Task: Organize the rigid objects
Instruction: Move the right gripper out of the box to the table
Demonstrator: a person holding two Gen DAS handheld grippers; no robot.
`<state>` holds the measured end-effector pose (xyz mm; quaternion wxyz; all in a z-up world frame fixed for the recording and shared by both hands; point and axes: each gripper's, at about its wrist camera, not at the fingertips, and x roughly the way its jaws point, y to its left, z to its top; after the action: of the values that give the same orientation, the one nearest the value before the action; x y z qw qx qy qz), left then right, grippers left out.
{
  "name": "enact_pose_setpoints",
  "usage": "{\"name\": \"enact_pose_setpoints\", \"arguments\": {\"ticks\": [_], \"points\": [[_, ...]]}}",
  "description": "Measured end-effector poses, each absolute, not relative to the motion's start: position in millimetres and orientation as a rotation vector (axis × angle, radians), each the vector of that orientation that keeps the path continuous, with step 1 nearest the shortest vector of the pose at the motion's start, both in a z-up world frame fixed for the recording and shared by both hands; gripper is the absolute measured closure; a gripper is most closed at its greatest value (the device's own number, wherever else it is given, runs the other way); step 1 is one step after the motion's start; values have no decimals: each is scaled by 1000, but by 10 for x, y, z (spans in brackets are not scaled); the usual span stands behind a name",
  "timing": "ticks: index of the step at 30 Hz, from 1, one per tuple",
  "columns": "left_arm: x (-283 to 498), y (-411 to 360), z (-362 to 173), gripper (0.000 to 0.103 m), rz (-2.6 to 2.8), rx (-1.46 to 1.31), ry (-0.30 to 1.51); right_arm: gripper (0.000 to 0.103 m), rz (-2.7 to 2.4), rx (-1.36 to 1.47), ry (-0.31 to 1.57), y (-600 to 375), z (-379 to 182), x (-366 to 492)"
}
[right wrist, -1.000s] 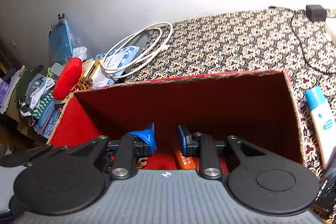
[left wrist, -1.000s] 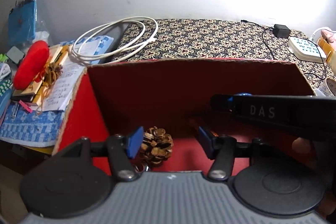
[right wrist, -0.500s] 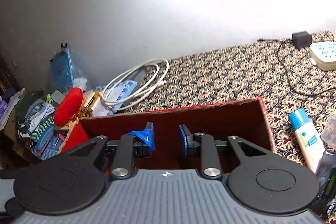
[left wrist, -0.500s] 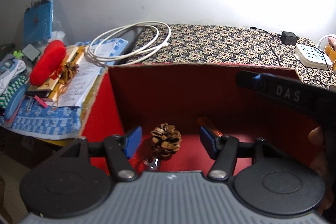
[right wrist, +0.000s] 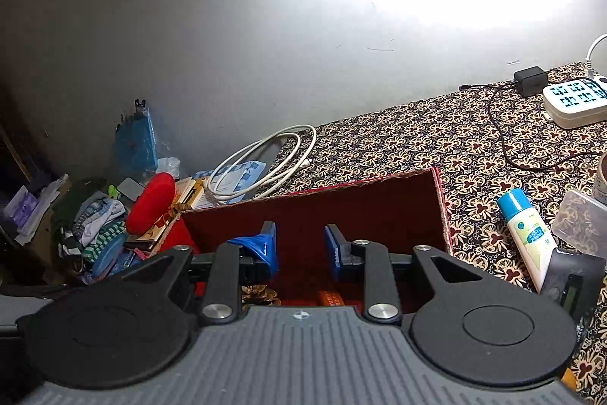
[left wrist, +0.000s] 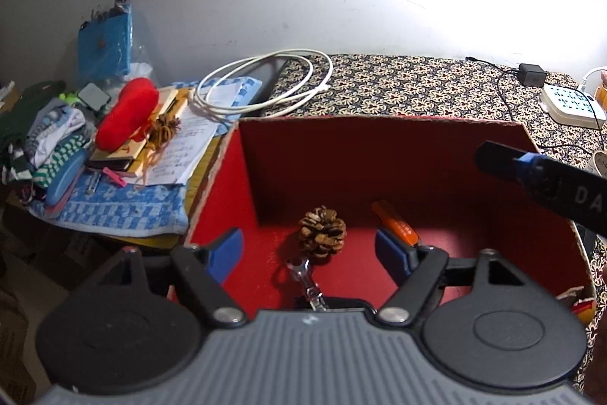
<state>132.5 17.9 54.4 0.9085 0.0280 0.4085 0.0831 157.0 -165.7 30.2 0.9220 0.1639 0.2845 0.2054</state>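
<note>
Left gripper (left wrist: 309, 255): jaws opening, wider than a second before, nothing between the pads. Below them, inside the red cardboard box (left wrist: 379, 154), a small metal wrench (left wrist: 303, 272), then the pine cone (left wrist: 322, 232), released and resting on the floor, and beside it an orange marker (left wrist: 394, 222). Right gripper (right wrist: 299, 249): jaws narrow, empty, lifted back from the box since then. Probably two deposits done. Farther right, on the patterned cloth (right wrist: 436, 147), a blue-capped white tube (right wrist: 527, 234), likely next.
</note>
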Motion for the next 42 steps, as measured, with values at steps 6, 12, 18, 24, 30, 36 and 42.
{"name": "enact_pose_setpoints", "arguments": {"ticks": [6,12,18,24,30,36,42], "points": [[1081,86,686,15,206,90,787,92,446,275,501,-1785,401,1327],[891,-35,782,15,243,98,767,90,501,220,474,-1880,433,1130],[739,-114,771,15,265,74,780,88,550,188,473,-2019,421,969],[572,-213,726,15,282,53,808,86,596,198,471,-2215,378,835],[449,-328,679,15,299,45,820,85,625,212,486,-2355,292,733],[417,-390,546,15,325,32,870,84,630,222,514,-2476,193,672],[398,-453,376,15,333,12,929,83,663,203,580,-2528,39,617]]}}
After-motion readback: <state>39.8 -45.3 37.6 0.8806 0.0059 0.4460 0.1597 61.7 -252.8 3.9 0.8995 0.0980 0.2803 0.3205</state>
